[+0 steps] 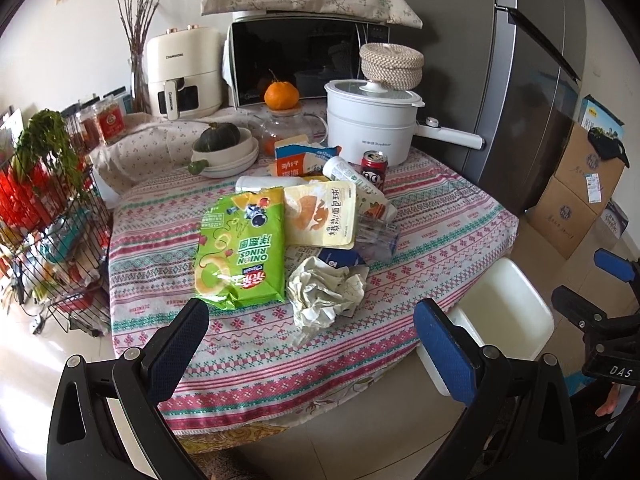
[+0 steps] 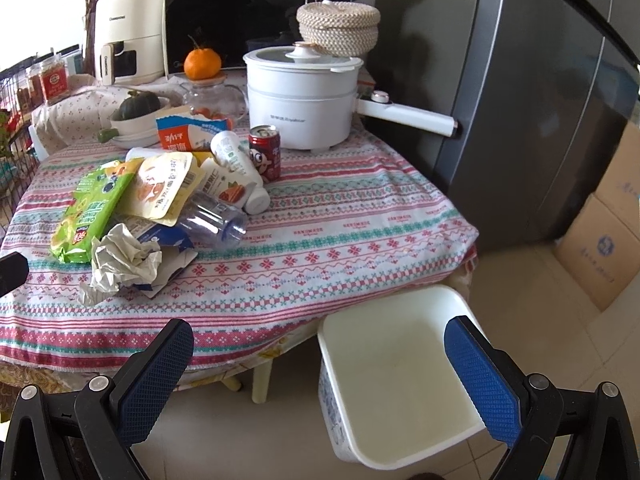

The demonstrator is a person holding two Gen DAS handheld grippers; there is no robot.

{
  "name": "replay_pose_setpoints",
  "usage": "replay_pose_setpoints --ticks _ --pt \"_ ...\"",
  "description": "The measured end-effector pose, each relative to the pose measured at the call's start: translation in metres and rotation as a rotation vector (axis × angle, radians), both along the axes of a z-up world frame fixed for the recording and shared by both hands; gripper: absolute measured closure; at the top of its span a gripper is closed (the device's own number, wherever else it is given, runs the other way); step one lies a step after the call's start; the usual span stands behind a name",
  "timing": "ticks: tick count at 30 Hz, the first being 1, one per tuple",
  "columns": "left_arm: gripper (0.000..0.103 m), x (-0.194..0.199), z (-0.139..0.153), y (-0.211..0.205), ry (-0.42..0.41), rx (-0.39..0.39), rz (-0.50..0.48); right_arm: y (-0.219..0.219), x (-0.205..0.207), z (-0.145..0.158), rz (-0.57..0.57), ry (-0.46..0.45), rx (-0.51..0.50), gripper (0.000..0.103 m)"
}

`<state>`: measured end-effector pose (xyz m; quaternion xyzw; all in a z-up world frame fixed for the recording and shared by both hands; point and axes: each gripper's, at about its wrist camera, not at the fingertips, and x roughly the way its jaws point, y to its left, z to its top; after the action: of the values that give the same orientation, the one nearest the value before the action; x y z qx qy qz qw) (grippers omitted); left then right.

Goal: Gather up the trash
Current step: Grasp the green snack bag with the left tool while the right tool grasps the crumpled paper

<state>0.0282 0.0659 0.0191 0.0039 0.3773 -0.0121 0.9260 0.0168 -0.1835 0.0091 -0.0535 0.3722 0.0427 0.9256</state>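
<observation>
Left wrist view shows the left hand-held gripper [image 1: 312, 336] spread, empty, facing the trash pile [image 1: 296, 232] mid-counter [image 1: 440, 216]. The right hand-held gripper [image 2: 320, 364] is likewise spread over the empty white bin [image 2: 400, 384]. Nothing collected yet; next, pinch the crumpled paper [image 1: 324, 292].

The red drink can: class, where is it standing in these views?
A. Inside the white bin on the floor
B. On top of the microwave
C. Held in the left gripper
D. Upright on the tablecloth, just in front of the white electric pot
D: the red drink can stands upright on the tablecloth, just in front of the white electric pot; the white bin holds nothing.
</observation>
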Motion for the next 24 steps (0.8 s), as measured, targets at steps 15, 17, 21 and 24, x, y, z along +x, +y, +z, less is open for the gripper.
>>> replay_pose_setpoints --ticks 15,17,21,24 --pt "0.018 0.118 -0.072 0.051 0.237 0.045 0.030 0.054 0.099 -0.022 0.191 0.240 0.038 0.000" --pt "0.021 0.133 -0.079 0.046 0.254 0.067 0.031 0.058 0.109 -0.033 0.188 0.262 0.057 0.000" --pt "0.022 0.165 -0.094 0.033 0.276 0.138 0.046 0.055 0.129 -0.061 0.161 0.361 0.120 0.000" --pt "0.025 0.183 -0.110 0.027 0.323 0.221 0.070 0.050 0.143 -0.071 0.137 0.399 0.152 0.000"
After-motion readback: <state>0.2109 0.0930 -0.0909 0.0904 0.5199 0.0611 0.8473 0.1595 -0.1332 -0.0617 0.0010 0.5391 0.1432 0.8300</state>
